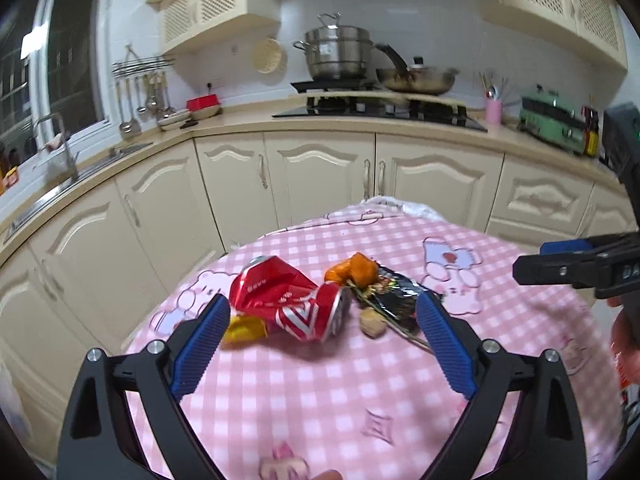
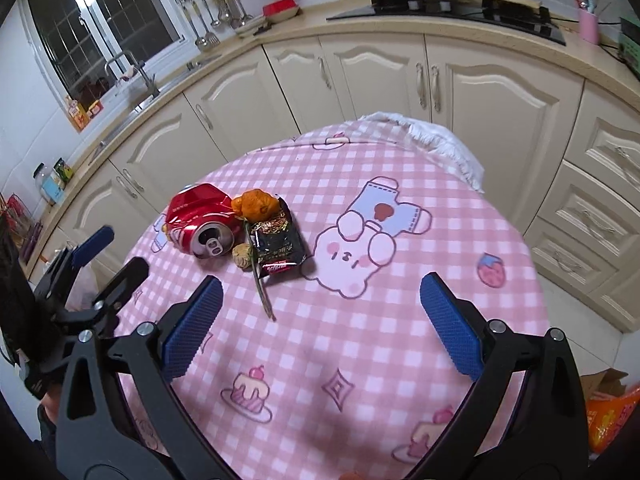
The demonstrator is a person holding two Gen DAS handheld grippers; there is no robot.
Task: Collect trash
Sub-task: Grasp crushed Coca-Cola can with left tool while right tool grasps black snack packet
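Left gripper (image 1: 322, 312) gapes wide around the crushed can (image 1: 288, 304) at frame centre; closing could snag the wrapper (image 1: 394, 294), while right gripper (image 2: 320, 312) hangs equally wide, empty

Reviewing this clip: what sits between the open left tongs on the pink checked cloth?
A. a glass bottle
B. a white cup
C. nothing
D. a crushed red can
D: the crushed red can lies on the cloth between the spread left tongs, not yet gripped.
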